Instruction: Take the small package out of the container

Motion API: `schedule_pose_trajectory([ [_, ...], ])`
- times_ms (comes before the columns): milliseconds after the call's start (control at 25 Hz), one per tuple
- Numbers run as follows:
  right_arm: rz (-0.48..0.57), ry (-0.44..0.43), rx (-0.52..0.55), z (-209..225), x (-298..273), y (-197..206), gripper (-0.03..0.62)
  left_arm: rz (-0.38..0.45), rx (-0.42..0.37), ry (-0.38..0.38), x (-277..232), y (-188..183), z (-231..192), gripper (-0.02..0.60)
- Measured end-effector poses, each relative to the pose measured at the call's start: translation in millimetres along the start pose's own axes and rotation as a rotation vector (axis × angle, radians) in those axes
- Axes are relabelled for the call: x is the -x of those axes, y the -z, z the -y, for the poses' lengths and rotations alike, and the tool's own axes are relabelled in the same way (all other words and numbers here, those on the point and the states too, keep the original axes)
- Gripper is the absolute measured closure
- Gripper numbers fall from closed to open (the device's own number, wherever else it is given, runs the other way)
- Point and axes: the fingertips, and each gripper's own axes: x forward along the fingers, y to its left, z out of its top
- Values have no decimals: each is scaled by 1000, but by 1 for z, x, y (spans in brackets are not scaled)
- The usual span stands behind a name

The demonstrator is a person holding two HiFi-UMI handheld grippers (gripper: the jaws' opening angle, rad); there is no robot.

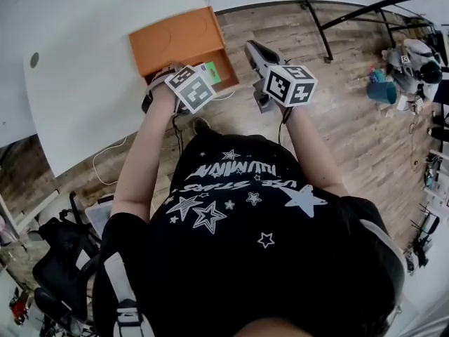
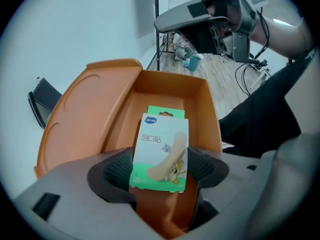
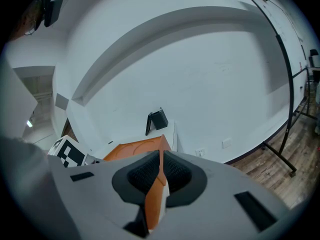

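White table carries an open orange container at its near edge. On its thin side wall the right gripper has its fingers pinched. Inside the container the left gripper has its fingers spread on either side of the small bandage package, which stands upright there.

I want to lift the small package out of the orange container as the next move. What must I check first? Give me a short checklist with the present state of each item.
1. Lid of the container folded open: ok.
2. Small package standing between the left gripper's jaws: ok.
3. Left pads pressing on the package: not ok. The jaws stand wide, and no squeeze shows.
4. Right gripper clamped on the container wall to steady it: ok.
5. Container fully supported by the table: cannot tell. Its near corner lies at the table edge.
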Motion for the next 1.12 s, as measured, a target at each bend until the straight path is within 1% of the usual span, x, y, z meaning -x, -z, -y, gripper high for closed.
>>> schedule_pose_trajectory([
  [120, -1, -6, -4, -3, -1, 2, 539, 3, 7, 4, 0, 2, 0, 230],
  [280, -3, -18, -6, -3, -5, 3, 539, 36, 19, 2, -1, 1, -4, 230],
  [400, -4, -26, -6, -4, -9, 2, 539, 45, 24, 3, -3, 3, -7, 230],
  [600, 2, -40, -2, 1, 2, -3, 539, 60, 27, -5, 0, -1, -3, 232],
  [760, 11, -62, 0, 6, 16, -9, 539, 84, 100, -16, 8, -6, 4, 232],
  [880, 11, -83, 2, 5, 22, -10, 539, 117, 145, -35, 21, -8, 7, 232],
  [1000, 9, -110, 5, 3, 28, -9, 539, 169, 182, -82, 40, -14, 8, 232],
  [1120, 11, -147, 16, -2, 40, -6, 539, 231, 249, -148, 61, -18, 14, 232],
])
